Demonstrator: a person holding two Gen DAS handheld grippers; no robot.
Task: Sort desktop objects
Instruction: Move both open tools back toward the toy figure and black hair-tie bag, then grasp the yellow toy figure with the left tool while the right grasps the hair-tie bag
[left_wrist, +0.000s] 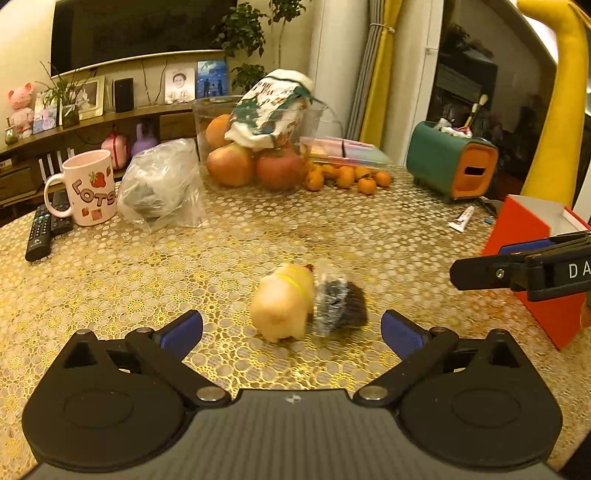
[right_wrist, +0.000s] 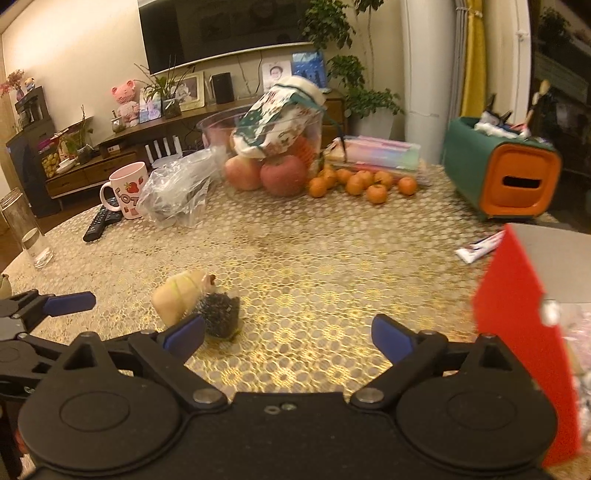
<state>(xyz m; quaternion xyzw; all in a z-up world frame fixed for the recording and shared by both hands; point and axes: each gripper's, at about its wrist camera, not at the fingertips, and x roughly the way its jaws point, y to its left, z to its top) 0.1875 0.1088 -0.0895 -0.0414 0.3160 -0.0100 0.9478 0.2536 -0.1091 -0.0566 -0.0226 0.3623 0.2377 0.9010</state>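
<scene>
A cream plush toy (left_wrist: 282, 301) with a yellow band lies on the gold patterned tablecloth (left_wrist: 229, 251), touching a small dark item wrapped in clear plastic (left_wrist: 338, 301). My left gripper (left_wrist: 291, 330) is open wide just short of them, nothing between its blue pads. The right gripper (right_wrist: 288, 336) is open too and empty; the toy (right_wrist: 179, 295) and the dark item (right_wrist: 221, 314) sit by its left finger. A red open box (left_wrist: 532, 266) stands at the right, also seen as the red box (right_wrist: 517, 317) beside the right finger. The right gripper's finger (left_wrist: 480, 271) reaches in before it.
A pink mug (left_wrist: 90, 188), remotes (left_wrist: 42, 230) and a plastic bag (left_wrist: 159, 184) stand at the left rear. A clear fruit bowl (left_wrist: 255, 147), small oranges (left_wrist: 347, 177), a green and orange holder (left_wrist: 450, 162) and a tube (left_wrist: 461, 219) line the back. A glass (right_wrist: 27, 236) stands far left.
</scene>
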